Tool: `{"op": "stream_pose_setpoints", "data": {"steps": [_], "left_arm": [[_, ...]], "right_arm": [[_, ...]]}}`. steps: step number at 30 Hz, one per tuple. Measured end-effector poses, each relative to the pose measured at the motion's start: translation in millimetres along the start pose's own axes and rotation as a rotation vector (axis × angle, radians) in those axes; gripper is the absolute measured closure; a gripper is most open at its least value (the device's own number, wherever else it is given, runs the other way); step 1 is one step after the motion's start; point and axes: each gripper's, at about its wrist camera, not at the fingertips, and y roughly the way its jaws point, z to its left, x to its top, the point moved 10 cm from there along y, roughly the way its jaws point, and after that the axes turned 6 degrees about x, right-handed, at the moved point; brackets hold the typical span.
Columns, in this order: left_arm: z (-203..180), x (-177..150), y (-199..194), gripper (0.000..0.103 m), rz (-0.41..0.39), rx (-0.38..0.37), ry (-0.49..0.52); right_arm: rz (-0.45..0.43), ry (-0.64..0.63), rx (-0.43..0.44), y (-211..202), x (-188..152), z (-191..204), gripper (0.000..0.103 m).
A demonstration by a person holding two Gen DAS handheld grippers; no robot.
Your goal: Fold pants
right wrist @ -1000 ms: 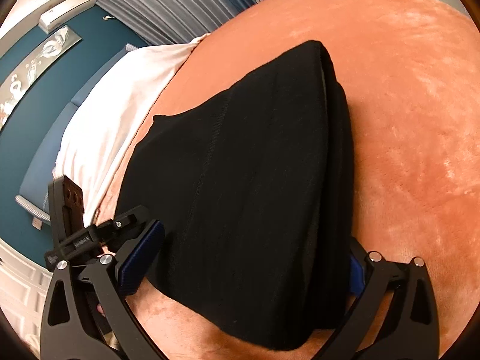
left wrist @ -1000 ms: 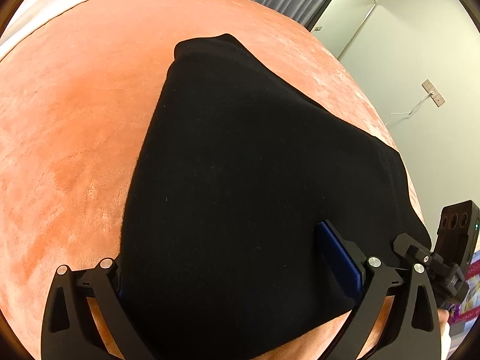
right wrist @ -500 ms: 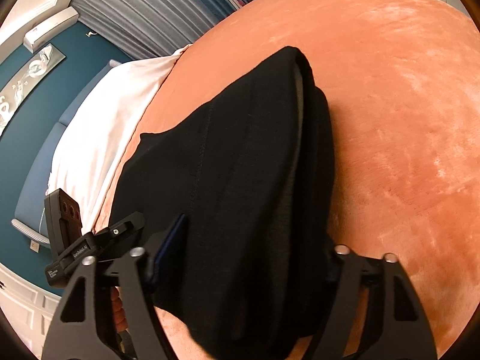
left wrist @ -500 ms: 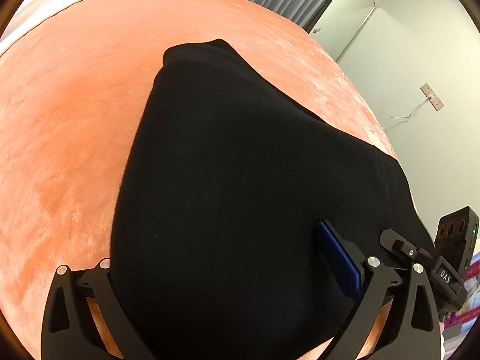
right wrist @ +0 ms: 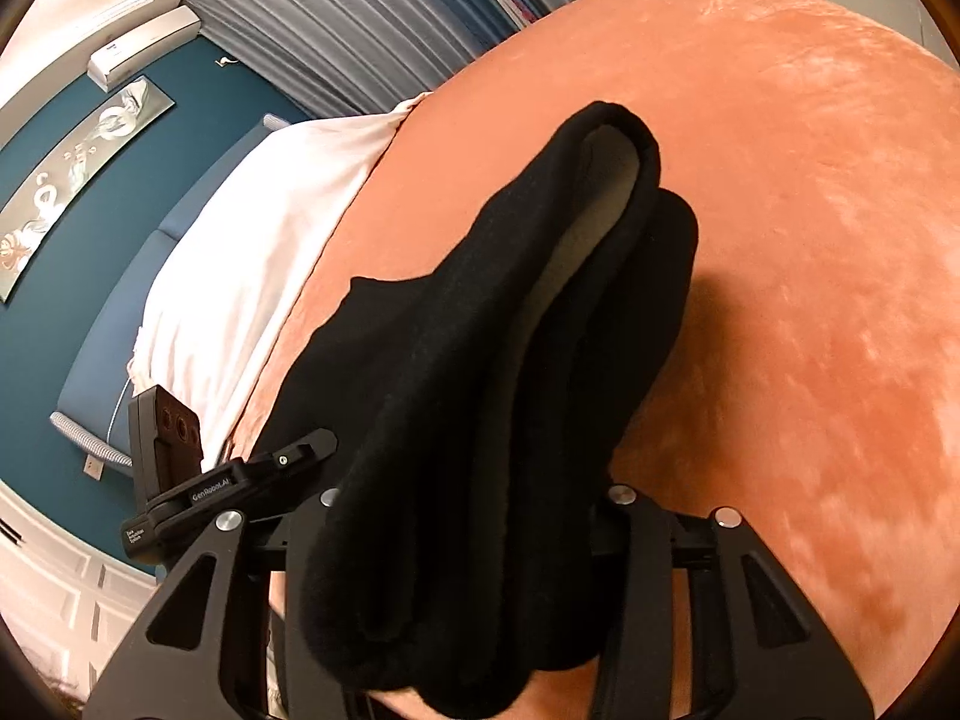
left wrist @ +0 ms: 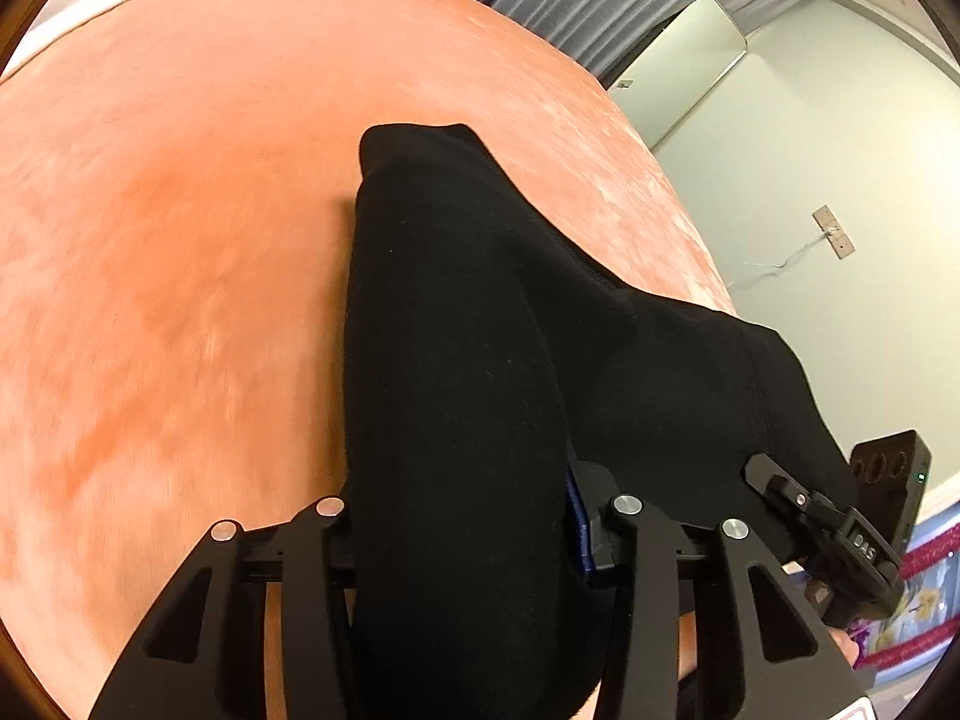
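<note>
Your left hand-held gripper (left wrist: 462, 516) is clamped on a thick bunch of the black pants (left wrist: 480, 330), the cloth filling the whole gap between its two fingers and spilling down past them toward the camera. From that grip the pants run away from you as a bulging ridge, their far end resting on the orange bedspread (left wrist: 180, 240). To the right of that ridge the cloth spreads lower toward the bed's edge, where your right hand-held gripper's body shows beside the fabric.

Your right hand-held gripper (right wrist: 474, 498) is likewise closed on the pants (right wrist: 456, 396), with a heavy wad packed between its fingers and hanging below them. Beyond the fingers the fabric rises in two stacked folds, and a pale inner lining (right wrist: 600, 192) shows in the opening of the upper fold. The far tip of that fold lies on the bedspread (right wrist: 810, 240). Left of the pants, a white sheet (right wrist: 252, 240) covers the head of the bed, and your left hand-held gripper's body sits just beside the pants' left edge.
</note>
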Motion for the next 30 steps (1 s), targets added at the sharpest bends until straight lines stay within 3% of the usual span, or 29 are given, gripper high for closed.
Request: {"op": "stream_pose_setpoints", "data": {"steps": [3,5,6,7,9,12,15,17,21,23,25,27,30], "left_arm": [[-4.4,-21.8,-9.2,0.060,0.026,-0.013,0.000],[-5.1,-33.7,-6.7,0.049,0.048,0.011,0.017],[-1.0,-36.5,-4.2,0.043,0.049,0.022,0.015],[1.4,-37.9,-2.0,0.040,0.044,0.014,-0.006],[2.2,-37.7,-0.8,0.034,0.038,-0.026,-0.044],[-6.0,-38.5,4.0,0.017,0.028,-0.060,-0.022],[-12.1,-40.1,9.5,0.010,-0.006,-0.006,0.048],[-14.7,-38.7,13.3,0.011,-0.042,0.028,0.076],[-13.9,-36.1,14.7,0.012,-0.055,0.023,0.067],[-9.8,-35.1,12.5,0.017,-0.038,0.007,0.048],[-4.6,-32.5,9.7,0.033,-0.026,0.023,0.021],[-0.3,-33.0,2.9,0.046,-0.022,0.001,0.000],[0.5,-33.4,-2.3,0.058,-0.014,-0.019,-0.015]], "right_arm": [[0.025,0.043,-0.002,-10.6,-21.9,-13.0,0.061],[0.032,0.084,-0.029,-10.9,-34.1,-30.6,0.056],[0.031,0.110,-0.033,-10.5,-38.0,-39.7,0.048],[0.022,0.150,-0.003,-10.0,-40.9,-46.9,0.042],[-0.006,0.173,0.031,-12.8,-38.1,-49.7,0.040],[-0.005,0.153,0.062,-8.3,-37.5,-41.9,0.024],[0.000,0.082,0.046,0.3,-40.4,-29.6,0.008],[-0.009,0.052,0.025,2.7,-43.5,-25.6,0.005],[-0.019,0.059,0.032,0.4,-41.5,-23.3,0.005],[-0.013,0.079,0.006,-1.8,-41.3,-27.1,0.008],[-0.010,0.108,-0.028,-1.7,-41.3,-32.9,0.040],[-0.015,0.150,0.011,-4.9,-43.3,-34.8,0.053],[-0.015,0.143,0.003,-3.0,-44.6,-33.3,0.057]]}}
